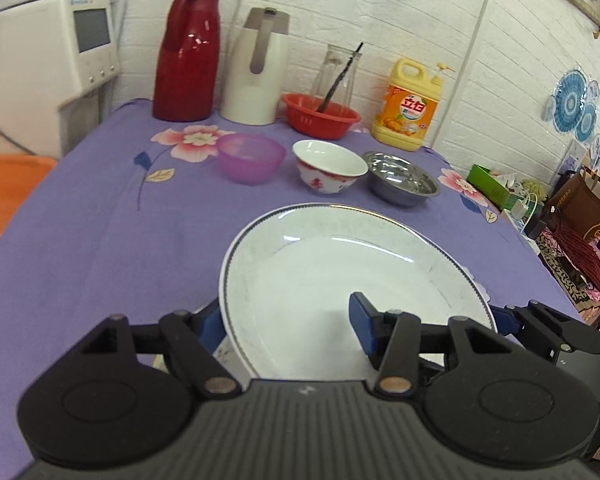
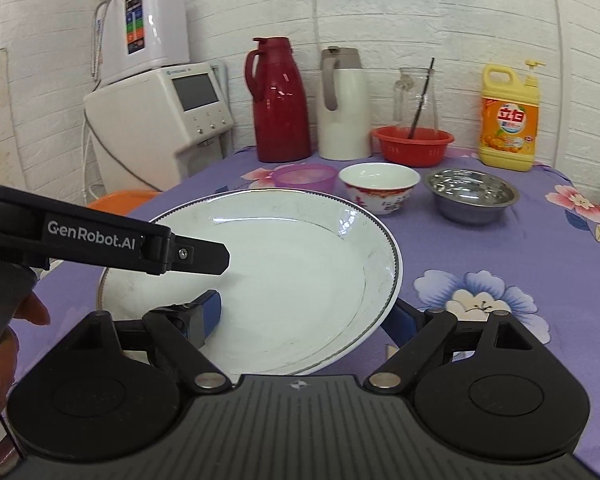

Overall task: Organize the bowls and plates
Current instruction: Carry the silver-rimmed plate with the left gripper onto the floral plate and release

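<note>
Plate [image 1: 340, 280] sits clamped on its near rim by both grippers, left gripper [image 1: 288, 328] on its left edge, right gripper [image 2: 308, 320] on its right edge, each closed on it. Beyond it, straight ahead on the counter [image 1: 100, 240], stands a row of bowls: purple bowl [image 1: 250, 157], white bowl [image 1: 329, 166], steel bowl [image 1: 400, 178].

A: Where does the left wrist view look from?

B: From just behind its own fingers [image 1: 223, 322], low over the purple surface [image 1: 100, 240], angled down toward the brick wall [image 1: 400, 12].

A: And the right wrist view?

B: Same close, forward-facing position, set further right. Both share the white plate [image 2: 284, 280], the row of bowls [image 2: 379, 190] and the red jug [image 2: 280, 108].
</note>
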Demonstrator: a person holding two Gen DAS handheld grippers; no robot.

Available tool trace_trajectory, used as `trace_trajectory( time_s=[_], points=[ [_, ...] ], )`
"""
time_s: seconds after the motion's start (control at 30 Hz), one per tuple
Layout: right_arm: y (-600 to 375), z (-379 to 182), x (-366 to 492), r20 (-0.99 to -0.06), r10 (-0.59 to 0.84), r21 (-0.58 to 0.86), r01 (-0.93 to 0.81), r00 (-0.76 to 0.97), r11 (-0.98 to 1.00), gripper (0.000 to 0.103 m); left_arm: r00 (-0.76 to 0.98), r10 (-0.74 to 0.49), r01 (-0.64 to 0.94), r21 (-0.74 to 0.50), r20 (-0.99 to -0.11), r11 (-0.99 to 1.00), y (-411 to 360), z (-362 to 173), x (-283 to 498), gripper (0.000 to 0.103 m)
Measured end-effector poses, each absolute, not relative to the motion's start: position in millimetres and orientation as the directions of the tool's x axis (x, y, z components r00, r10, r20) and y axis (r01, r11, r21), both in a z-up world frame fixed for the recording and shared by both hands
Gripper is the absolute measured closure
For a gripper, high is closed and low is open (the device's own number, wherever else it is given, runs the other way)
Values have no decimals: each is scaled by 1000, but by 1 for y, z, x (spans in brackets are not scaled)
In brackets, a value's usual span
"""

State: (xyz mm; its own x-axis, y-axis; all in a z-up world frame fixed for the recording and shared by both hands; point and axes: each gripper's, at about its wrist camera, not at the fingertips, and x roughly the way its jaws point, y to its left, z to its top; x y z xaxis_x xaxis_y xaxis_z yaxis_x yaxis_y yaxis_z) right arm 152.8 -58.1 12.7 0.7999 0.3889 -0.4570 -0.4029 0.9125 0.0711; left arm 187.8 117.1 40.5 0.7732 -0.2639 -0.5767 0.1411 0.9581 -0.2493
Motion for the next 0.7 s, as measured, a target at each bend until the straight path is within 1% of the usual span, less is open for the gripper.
trace_trajectory(
  time_s=[0.17, 0.37, 0.7],
  points=[
    [-37, 4, 137, -486, 410, 48, -445, 772, 894, 0, 767, -242, 84, -281, -594, 956, 140, 22, 164, 53],
    [-27, -7, 131, -523, 407, 41, -455, 749, 890, 0, 765, -241, 70, -294, -598, 953, 149, 7, 154, 53],
    [-27, -9, 132, -521, 406, 38, -455, 751, 890, 0, 761, -271, 79, -331, -589, 940, 152, 1, 157, 49]
  ],
)
